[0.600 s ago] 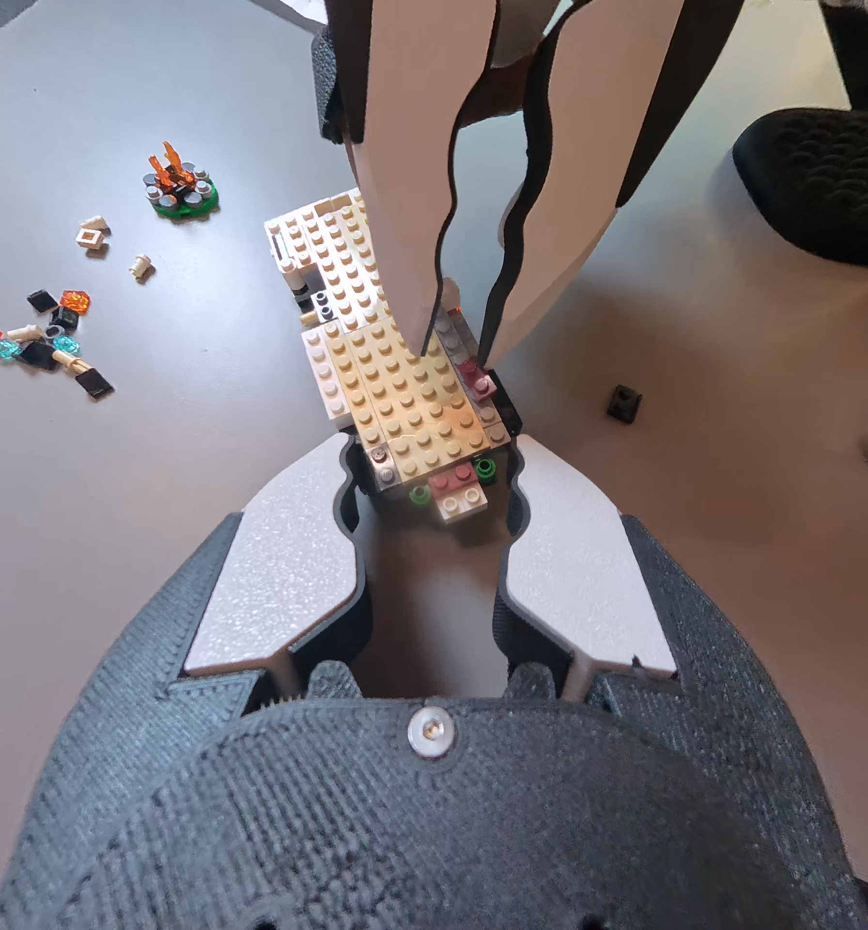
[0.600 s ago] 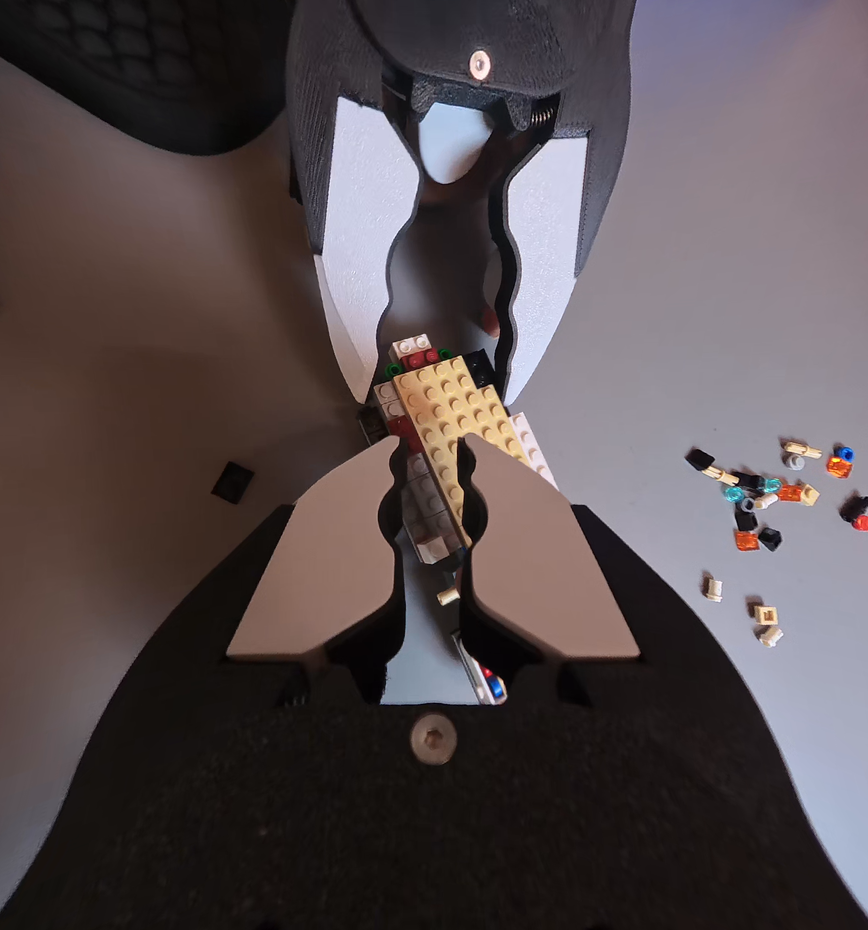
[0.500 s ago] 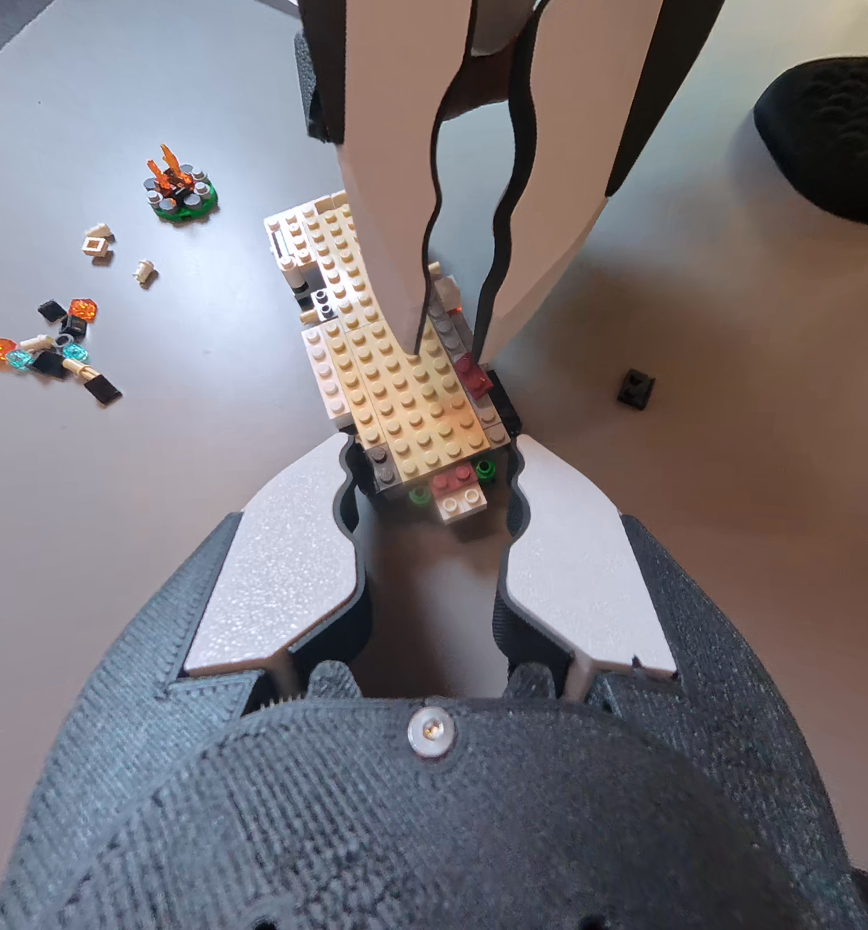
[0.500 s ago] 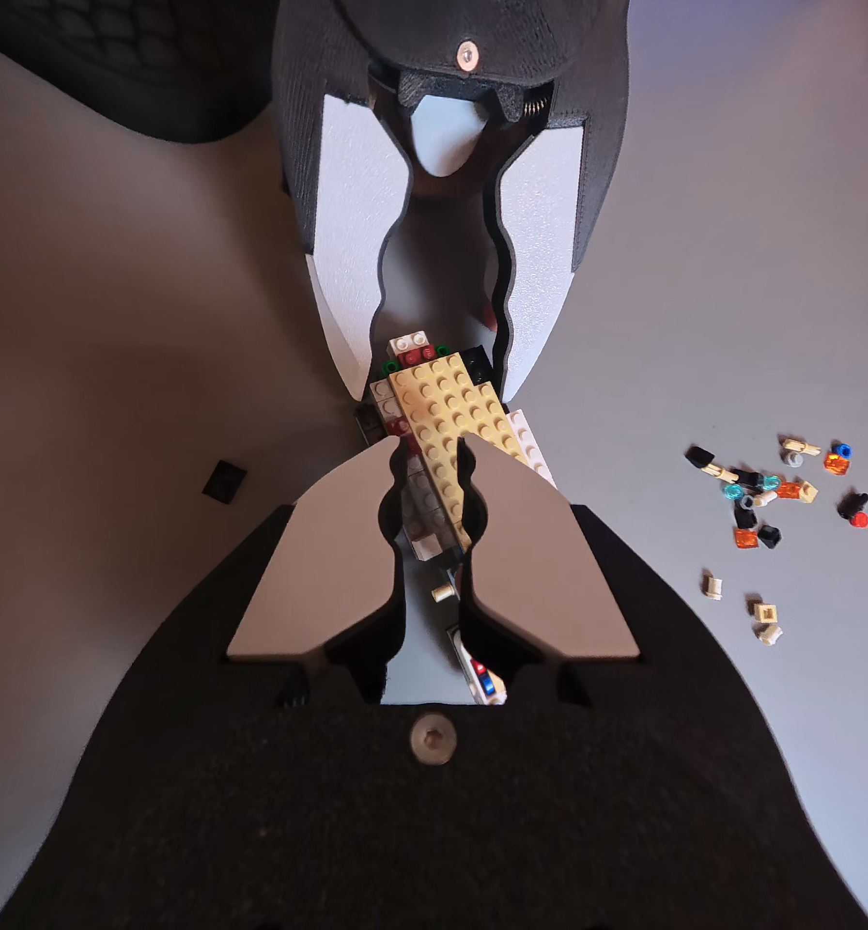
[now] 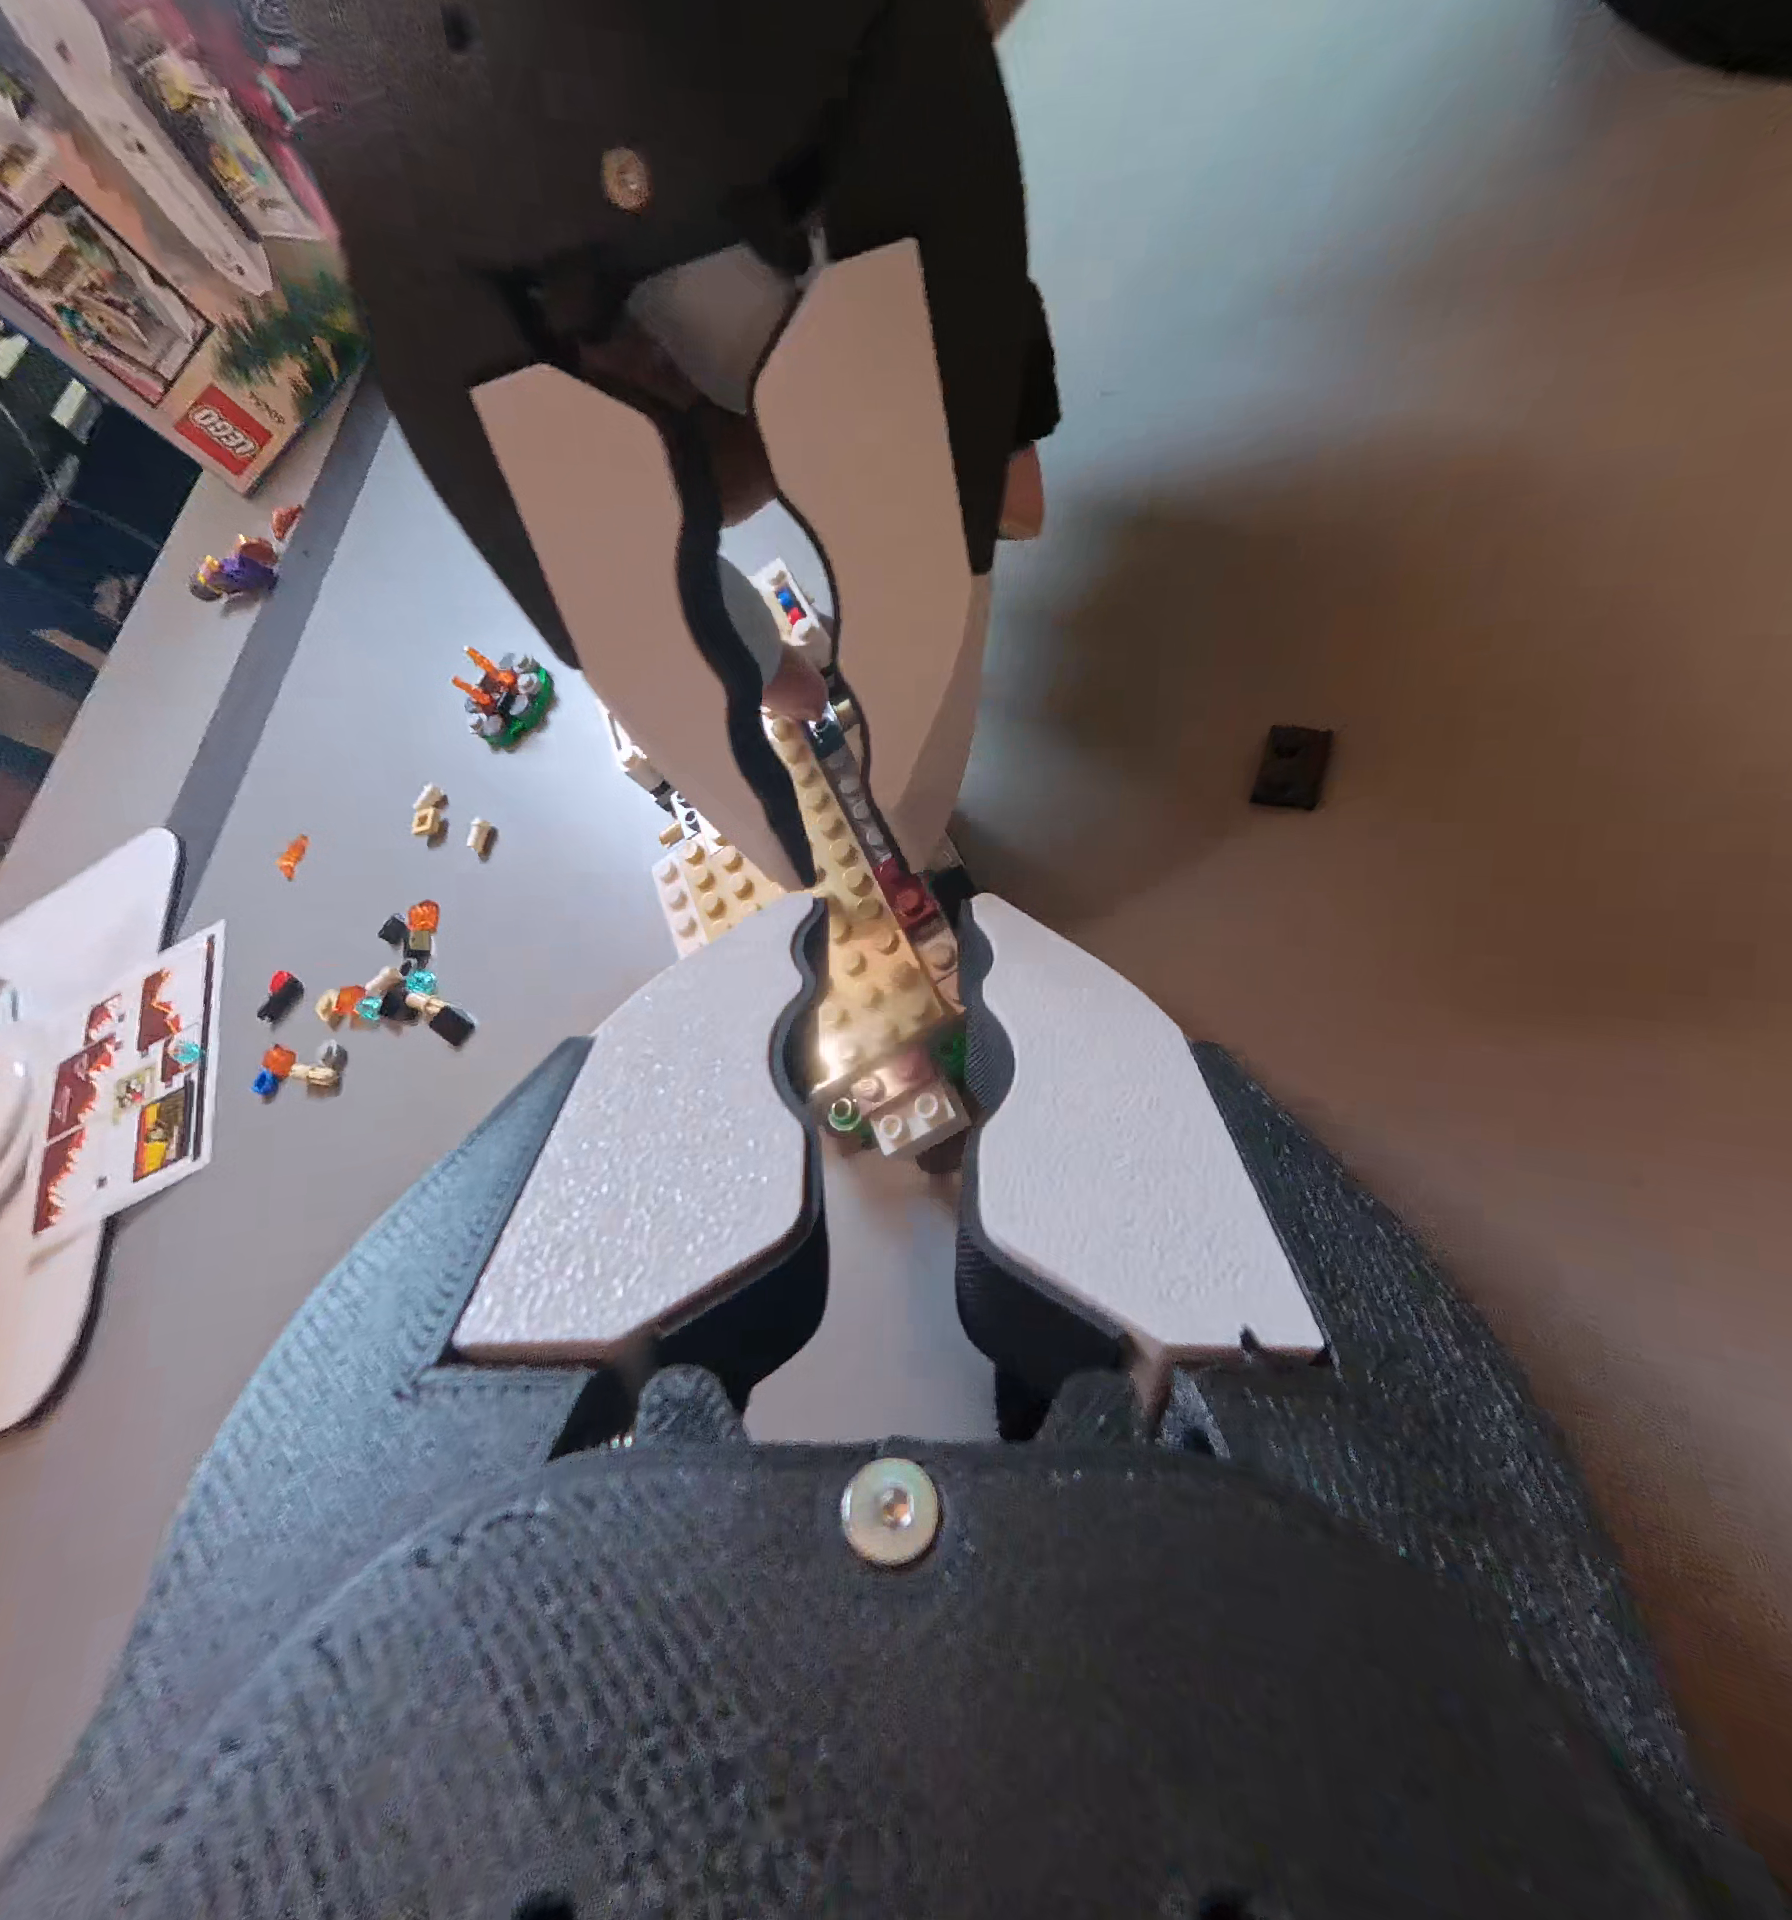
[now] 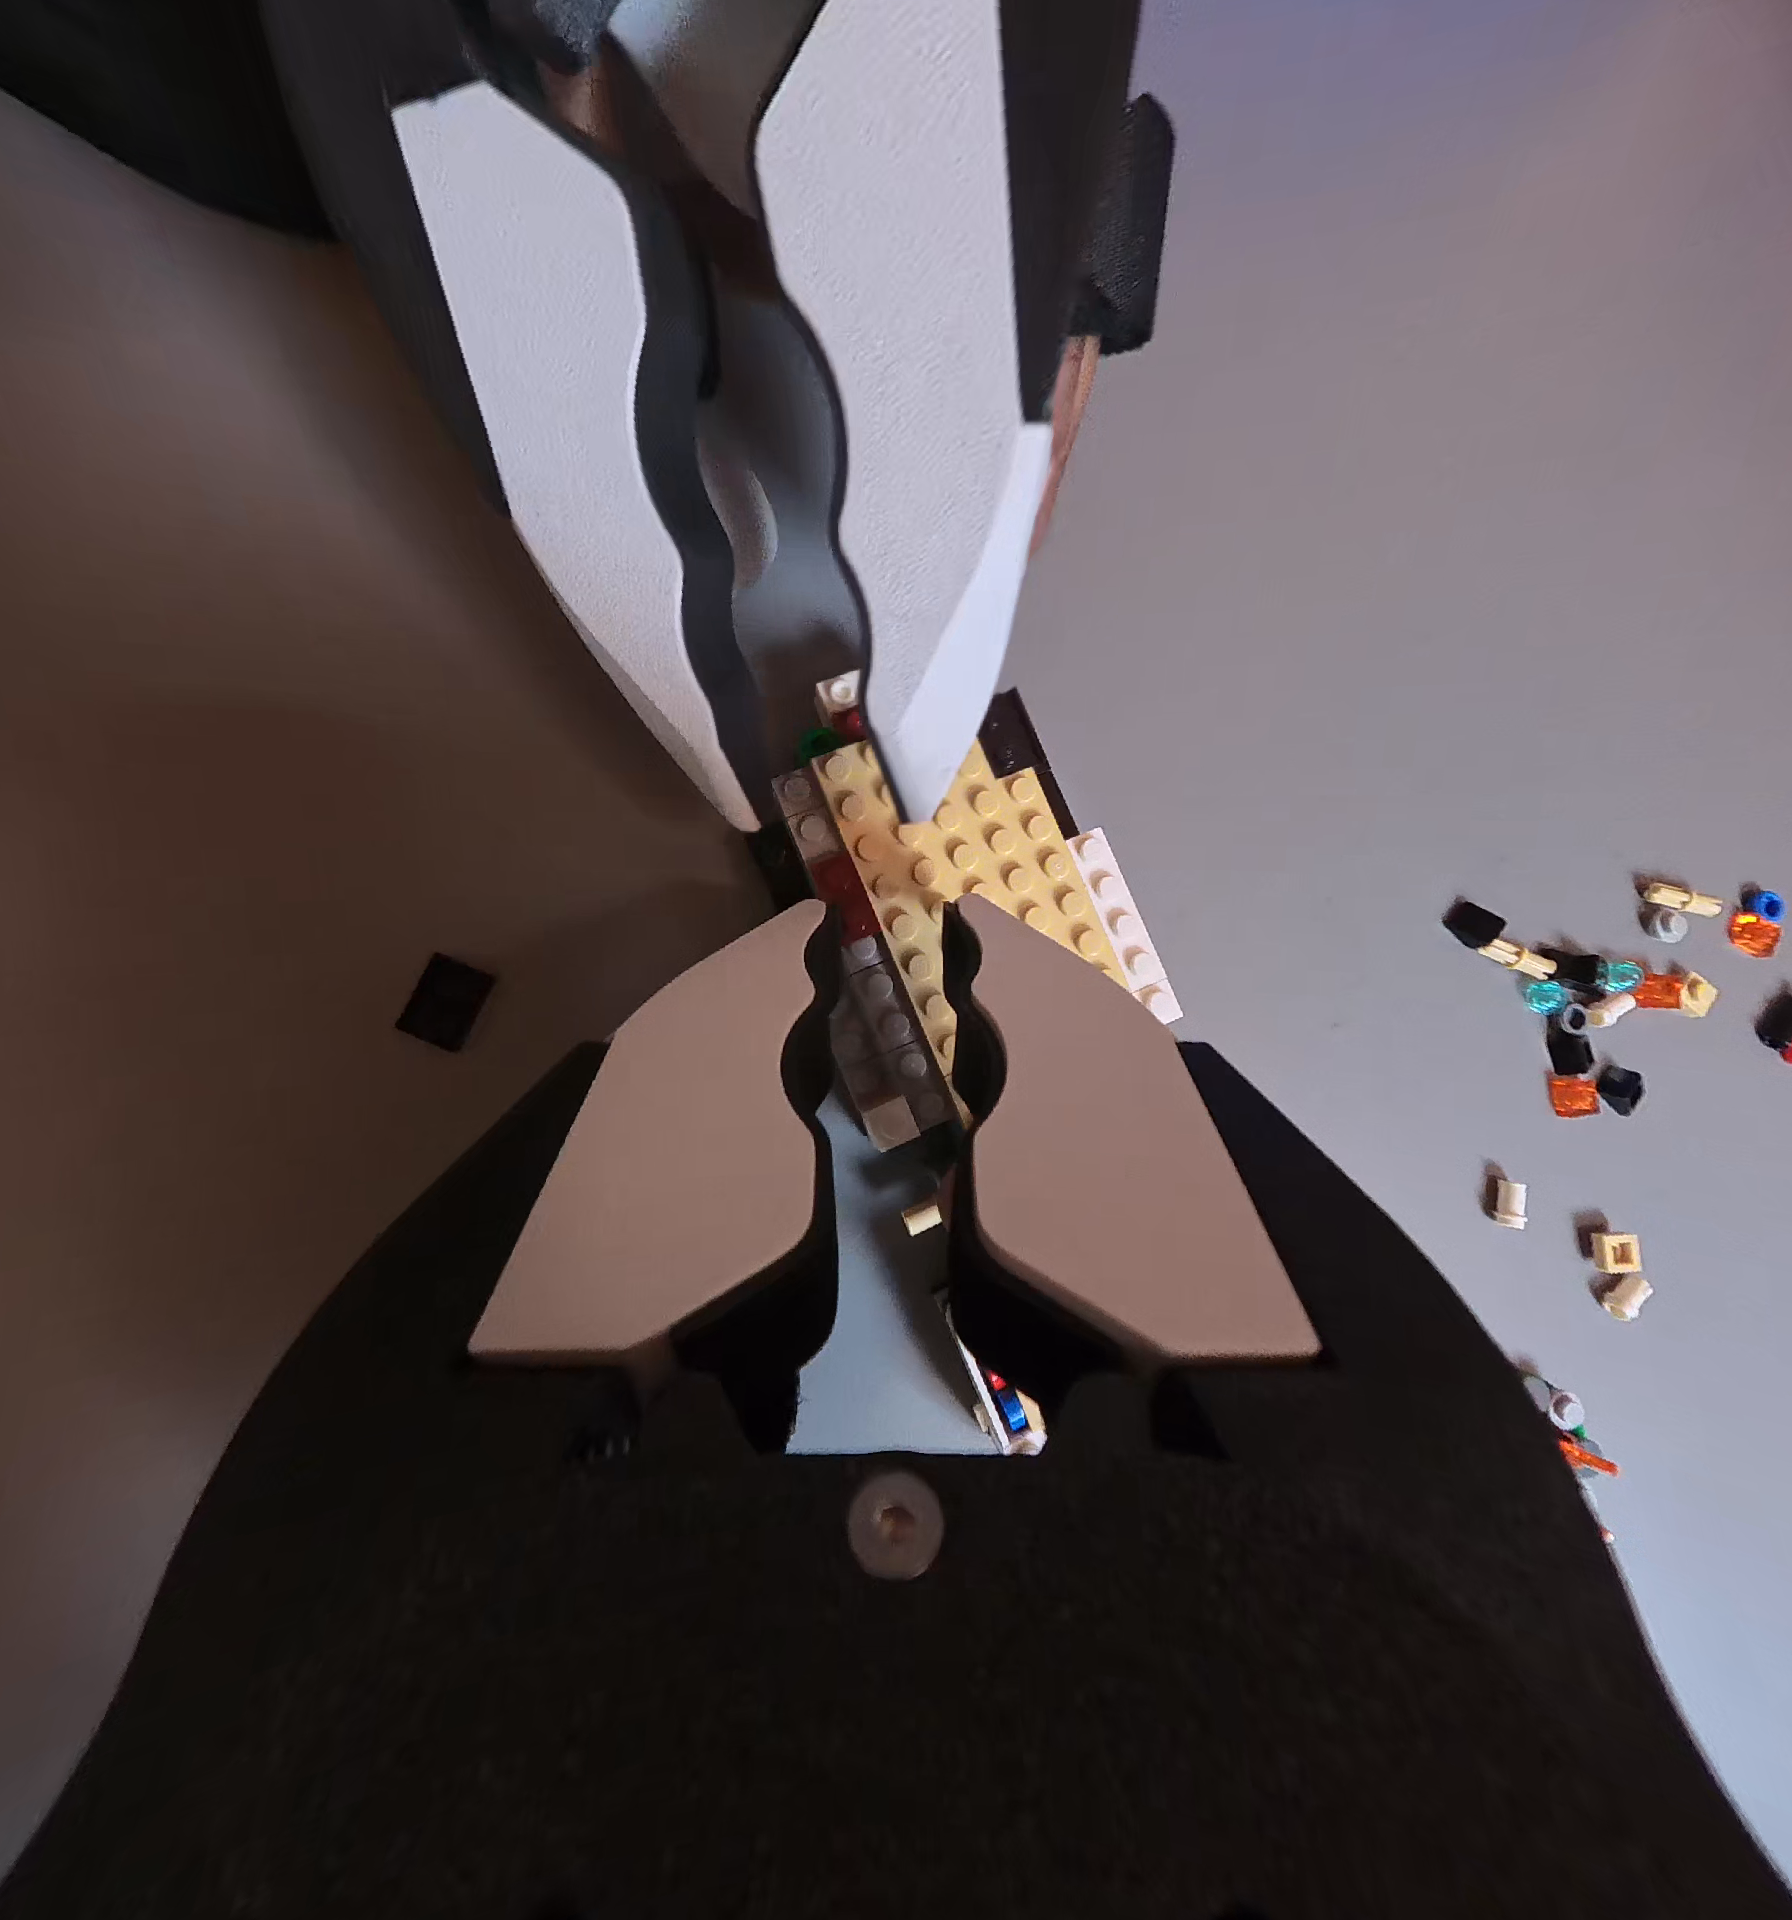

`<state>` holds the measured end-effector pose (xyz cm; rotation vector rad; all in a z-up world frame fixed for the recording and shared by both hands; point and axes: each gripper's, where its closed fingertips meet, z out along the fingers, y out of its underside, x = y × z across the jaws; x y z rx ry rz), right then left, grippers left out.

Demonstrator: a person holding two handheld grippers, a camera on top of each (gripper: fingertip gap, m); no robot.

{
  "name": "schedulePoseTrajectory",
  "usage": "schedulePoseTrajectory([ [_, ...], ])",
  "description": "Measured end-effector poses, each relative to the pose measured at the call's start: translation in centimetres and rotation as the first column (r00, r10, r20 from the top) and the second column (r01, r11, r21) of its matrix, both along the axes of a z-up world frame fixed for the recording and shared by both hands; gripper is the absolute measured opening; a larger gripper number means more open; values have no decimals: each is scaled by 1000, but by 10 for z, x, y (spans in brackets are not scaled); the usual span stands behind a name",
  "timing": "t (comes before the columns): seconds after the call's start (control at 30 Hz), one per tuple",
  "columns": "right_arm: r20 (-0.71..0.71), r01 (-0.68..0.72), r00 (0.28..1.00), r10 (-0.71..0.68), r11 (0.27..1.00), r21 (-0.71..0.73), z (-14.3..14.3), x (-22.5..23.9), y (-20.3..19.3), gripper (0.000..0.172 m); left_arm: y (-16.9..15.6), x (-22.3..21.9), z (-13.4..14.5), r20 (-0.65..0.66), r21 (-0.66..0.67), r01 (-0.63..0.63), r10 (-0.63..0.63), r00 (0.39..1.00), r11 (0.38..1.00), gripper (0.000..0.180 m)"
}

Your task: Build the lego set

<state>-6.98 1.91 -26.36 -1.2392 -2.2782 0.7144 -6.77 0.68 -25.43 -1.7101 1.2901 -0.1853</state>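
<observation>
Left wrist view: left tongs [image 5: 887, 914] clamp tan brick build [image 5: 876, 977] | right tongs [image 6: 887, 925] clamp its far end | build raised over grey surface [image 5: 372, 748] | loose pieces [image 5: 393, 997], box [image 5: 123, 229], leaflet [image 5: 133, 1081] alongside

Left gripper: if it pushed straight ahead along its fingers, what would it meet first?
The left gripper is already closed on the tan brick build. Straight ahead, the right gripper comes next, gripping the same build's far end; depth between them is unclear.
</observation>
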Motion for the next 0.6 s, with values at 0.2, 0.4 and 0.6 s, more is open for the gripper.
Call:
schedulePoseTrajectory([
  [0.2,5,1,1000,-1,1000,8,0,-1,0,18,-2,6,-9,-113,56,32,-25,993,998,18],
  [0.4,11,-5,1000,5,1000,16,0,-4,0,18,1,3,-15,-193,80,22,-7,981,997,15],
  [0.6,-4,3,1000,-3,1000,13,6,-6,3,19,2,2,-15,-195,70,6,8,981,998,14],
])
